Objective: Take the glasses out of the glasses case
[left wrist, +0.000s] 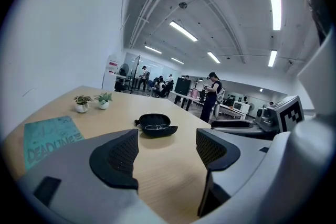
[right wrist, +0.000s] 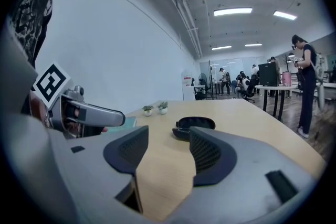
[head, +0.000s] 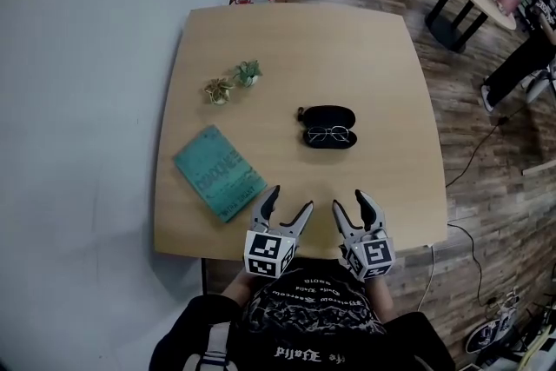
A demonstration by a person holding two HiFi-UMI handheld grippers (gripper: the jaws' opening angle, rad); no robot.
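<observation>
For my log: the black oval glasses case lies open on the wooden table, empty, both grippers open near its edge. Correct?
Not empty: the head view shows thin-rimmed glasses lying inside the open black oval glasses case. The rest is right.

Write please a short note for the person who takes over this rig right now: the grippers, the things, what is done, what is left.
The left gripper is open and empty, at the near edge of the table.
The right gripper is open and empty, beside it.
The case lies open at mid-table, ahead of both grippers. The glasses lie in its near half.
The book lies left of the case, apart from it.
Done: case open.
Left: reach in, grip the glasses, lift them out.
</observation>
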